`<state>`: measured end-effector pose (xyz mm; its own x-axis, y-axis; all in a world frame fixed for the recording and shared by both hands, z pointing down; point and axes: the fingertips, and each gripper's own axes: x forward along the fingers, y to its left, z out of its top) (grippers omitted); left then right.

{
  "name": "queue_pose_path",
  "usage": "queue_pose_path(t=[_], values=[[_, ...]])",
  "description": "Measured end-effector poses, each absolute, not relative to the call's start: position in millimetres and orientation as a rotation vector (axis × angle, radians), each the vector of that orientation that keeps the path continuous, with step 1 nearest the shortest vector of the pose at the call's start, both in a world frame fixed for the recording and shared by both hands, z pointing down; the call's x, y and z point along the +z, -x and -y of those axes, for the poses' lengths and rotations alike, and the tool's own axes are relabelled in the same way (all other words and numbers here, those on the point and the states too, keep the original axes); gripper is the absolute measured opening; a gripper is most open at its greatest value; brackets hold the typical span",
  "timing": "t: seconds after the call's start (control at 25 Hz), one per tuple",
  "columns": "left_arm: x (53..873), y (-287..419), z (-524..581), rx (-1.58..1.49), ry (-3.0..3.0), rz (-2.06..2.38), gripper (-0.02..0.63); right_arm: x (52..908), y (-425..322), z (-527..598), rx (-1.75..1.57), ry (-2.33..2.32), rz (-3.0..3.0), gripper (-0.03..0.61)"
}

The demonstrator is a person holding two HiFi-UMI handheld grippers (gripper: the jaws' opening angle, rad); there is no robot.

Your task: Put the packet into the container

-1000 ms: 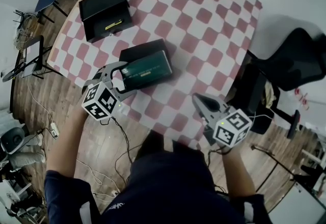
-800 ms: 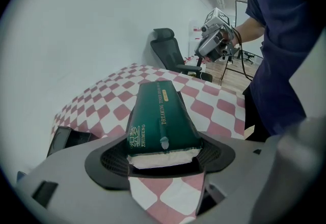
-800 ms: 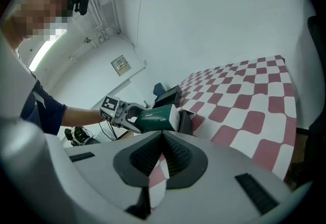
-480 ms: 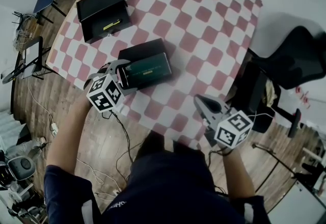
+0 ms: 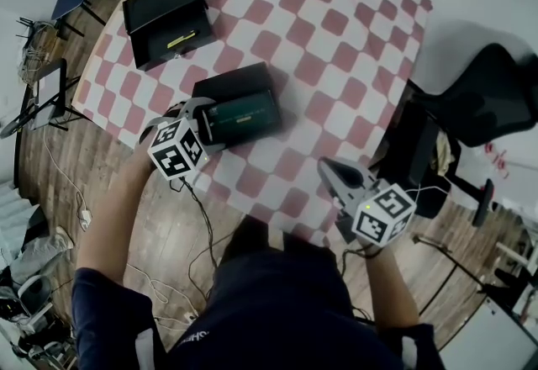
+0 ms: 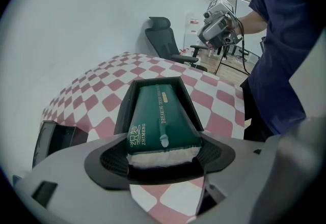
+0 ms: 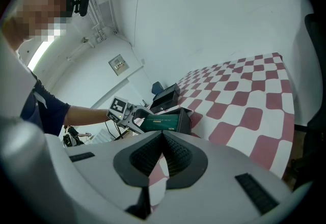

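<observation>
Sticking from the black container [image 6: 124, 111], the dark-green packet [image 6: 162, 116] shows a white end.

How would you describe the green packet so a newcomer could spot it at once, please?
On the red-and-white checkered table, find the black container nearest the left gripper. The green packet lies in it, one end between that gripper's jaws; the farther black container holds only something small and yellow.

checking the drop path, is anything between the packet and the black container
Nothing visible does. The packet already lies along the open container, its near end held in the left gripper; nothing else shows inside the container.
</observation>
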<state>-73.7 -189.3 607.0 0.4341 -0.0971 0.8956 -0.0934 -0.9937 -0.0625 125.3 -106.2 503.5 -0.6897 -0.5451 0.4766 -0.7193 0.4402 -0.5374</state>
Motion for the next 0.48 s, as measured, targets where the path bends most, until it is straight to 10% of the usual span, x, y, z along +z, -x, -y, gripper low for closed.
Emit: queue_pose_path(t=[0.48], values=[[604, 72, 191, -1.609, 2.705, -0.232, 0.423, 504, -113, 106, 1.084, -1.077, 2.457, 0.017]])
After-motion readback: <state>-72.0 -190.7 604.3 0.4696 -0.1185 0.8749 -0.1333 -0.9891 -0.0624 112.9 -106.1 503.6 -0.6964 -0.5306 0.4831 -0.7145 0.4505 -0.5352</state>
